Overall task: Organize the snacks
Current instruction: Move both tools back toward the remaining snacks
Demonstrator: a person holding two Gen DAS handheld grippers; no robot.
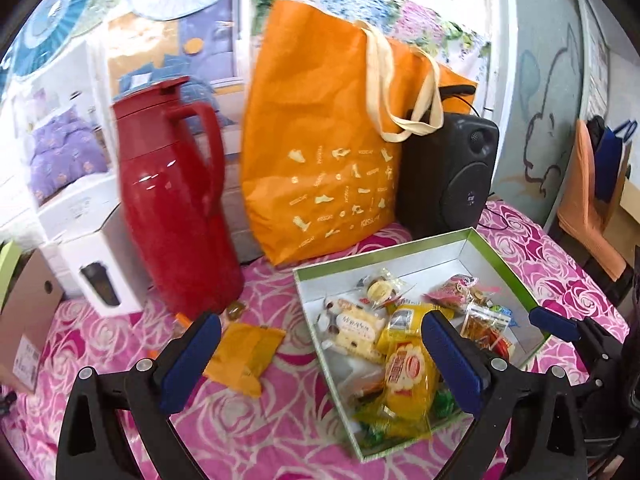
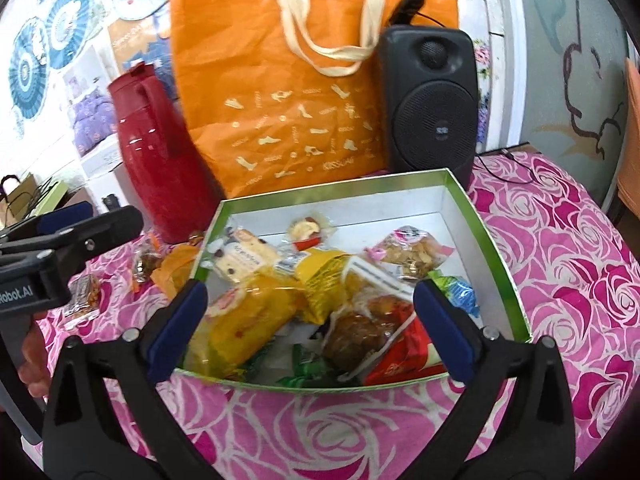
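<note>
- Pink rose-patterned cloth covered the table, and at its left side a few snacks were not yet put away: a small clear packet lay farthest left, near the left gripper.
- Beside it sat a wrapped candy and an orange packet, just outside the left wall of the box and in front of the red jug.
- The left gripper hung above the cloth and the box's left edge with its jaws spread wide and nothing between them.
- The green-rimmed box already held most of the snacks: yellow packets, a cracker pack, a bag of chips, a red packet and small candies.
- The right gripper hovered over the box's near edge, likewise spread wide and empty.
- Judged from this, the sorting looked mostly done; the loose pieces left of the box remained to be gathered.
</note>
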